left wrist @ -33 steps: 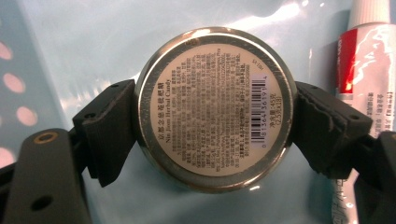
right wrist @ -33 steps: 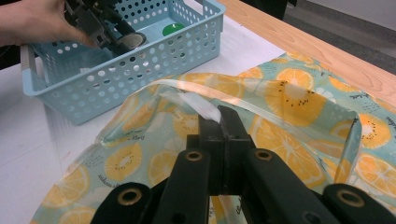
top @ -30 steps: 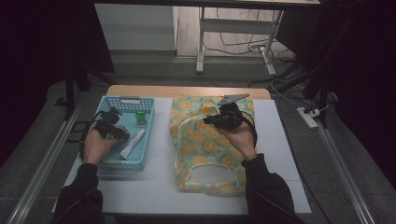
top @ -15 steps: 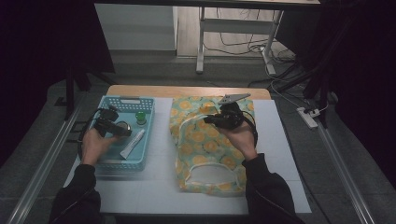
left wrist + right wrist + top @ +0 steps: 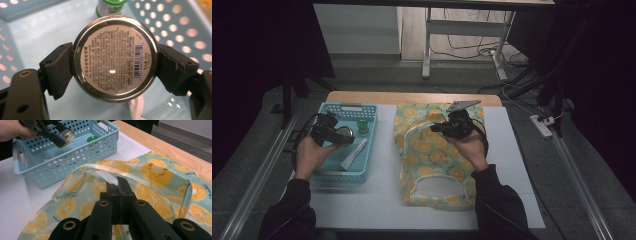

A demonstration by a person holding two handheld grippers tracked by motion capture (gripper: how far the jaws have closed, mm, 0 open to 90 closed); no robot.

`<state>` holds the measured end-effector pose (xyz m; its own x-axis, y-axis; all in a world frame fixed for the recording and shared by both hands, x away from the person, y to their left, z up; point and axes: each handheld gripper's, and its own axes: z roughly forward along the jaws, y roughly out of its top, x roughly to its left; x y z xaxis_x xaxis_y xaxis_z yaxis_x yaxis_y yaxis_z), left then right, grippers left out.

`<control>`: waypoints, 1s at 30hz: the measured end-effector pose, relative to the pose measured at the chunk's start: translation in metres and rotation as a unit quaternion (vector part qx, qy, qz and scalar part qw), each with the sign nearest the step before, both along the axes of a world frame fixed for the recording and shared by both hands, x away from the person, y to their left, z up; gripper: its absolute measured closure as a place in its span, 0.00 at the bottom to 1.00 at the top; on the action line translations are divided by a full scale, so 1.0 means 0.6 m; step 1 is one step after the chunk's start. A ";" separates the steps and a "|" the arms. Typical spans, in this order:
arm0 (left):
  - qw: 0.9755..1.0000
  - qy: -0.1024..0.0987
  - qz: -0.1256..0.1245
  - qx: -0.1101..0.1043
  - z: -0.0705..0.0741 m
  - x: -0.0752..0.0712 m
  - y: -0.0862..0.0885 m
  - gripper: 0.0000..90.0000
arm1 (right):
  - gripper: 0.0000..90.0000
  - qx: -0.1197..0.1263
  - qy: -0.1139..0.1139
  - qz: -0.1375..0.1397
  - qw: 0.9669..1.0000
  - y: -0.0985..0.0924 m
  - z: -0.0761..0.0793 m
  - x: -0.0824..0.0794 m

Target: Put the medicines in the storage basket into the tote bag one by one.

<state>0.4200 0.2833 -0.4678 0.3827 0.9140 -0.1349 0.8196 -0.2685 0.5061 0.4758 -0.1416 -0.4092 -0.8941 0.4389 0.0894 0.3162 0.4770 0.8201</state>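
High view: the left gripper point(image 5: 343, 136), at the left of the frame, holds a round metal tin point(image 5: 345, 135) above the light-blue perforated basket point(image 5: 362, 172). Its fingers pinch the tin by its rim from two sides. The basket stands on the white tabletop point(image 5: 384, 200), left of centre. Inside it lie a small green-capped bottle point(image 5: 362, 126), toward the upper right corner of the basket, and a white tube point(image 5: 353, 153), below the tin in the frame.

Right of the basket lies an orange-and-kiwi print bag point(image 5: 432, 165), flat on the tabletop at the centre of the frame. The right gripper point(image 5: 435, 127) sits over the upper half of the bag.

Left gripper view: the tin point(image 5: 114, 58) fills the centre, its printed label and barcode facing the camera. One black finger point(image 5: 60, 68) presses its left edge and the other its right edge. The green-capped bottle point(image 5: 110, 7) shows at the top edge, upright on the basket point(image 5: 45, 30) floor.

Right gripper view: the fingers point(image 5: 125, 195) are pressed together at lower centre, pinching the bag's white handle strap point(image 5: 105, 175) and lifting it off the printed fabric point(image 5: 160, 182). The left gripper point(image 5: 58, 141) with the tin point(image 5: 67, 135) hangs over the basket point(image 5: 75, 157) at upper left.
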 end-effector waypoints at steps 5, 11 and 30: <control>1.000 -0.006 -0.017 -0.009 0.010 -0.012 -0.007 0.23 | 1.00 0.003 -0.003 0.000 1.000 -0.001 0.001 0.000; 0.999 -0.014 -0.030 -0.014 0.021 -0.023 -0.018 0.23 | 1.00 0.004 -0.003 0.000 1.000 -0.001 0.001 0.000; 0.994 -0.035 -0.096 -0.028 0.062 -0.045 -0.085 0.23 | 1.00 0.003 0.000 0.001 1.000 0.002 -0.003 0.001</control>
